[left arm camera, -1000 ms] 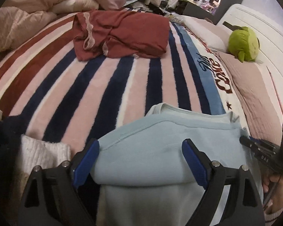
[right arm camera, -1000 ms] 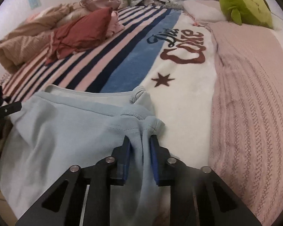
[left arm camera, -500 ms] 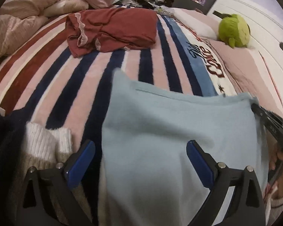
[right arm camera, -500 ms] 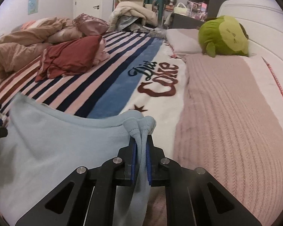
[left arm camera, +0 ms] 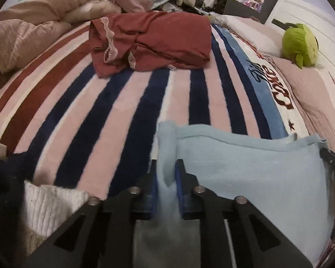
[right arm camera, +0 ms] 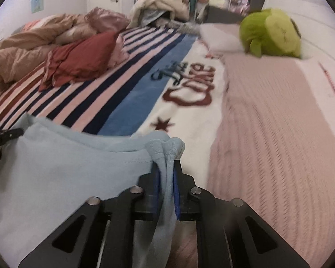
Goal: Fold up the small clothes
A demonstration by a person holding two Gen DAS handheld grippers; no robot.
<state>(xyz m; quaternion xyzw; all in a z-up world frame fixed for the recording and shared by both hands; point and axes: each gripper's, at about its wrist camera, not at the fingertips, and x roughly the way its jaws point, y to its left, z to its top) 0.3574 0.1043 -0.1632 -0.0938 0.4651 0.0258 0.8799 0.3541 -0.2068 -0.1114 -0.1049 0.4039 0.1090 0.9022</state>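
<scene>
Half a second ago the left gripper [left arm camera: 166, 174] stood wide apart around the cloth; its blue-padded jaws have now closed on the left corner of the light blue garment [left arm camera: 245, 169], pinching a soft fleecy fold that rises just above the fingertips. To the tool's left lie a cream ribbed knit [left arm camera: 49, 203] and a dark garment at the edge of view; ahead stretches the plush striped blanket [left arm camera: 127, 102] in pink, navy and maroon bands, with a crumpled maroon garment [left arm camera: 149, 42] trimmed in lace well beyond. From that corner the blue cloth spans rightward as a taut, smooth sheet with a stitched hem to the right gripper [right arm camera: 166, 174], which is likewise clamped on the bunched, ribbed right corner, fabric bulging rounded above its jaws. Right of this tool lies a pink waffle-knit cover [right arm camera: 274, 129], and far ahead a rounded green plush toy [right arm camera: 272, 35] rests against the white headboard.
</scene>
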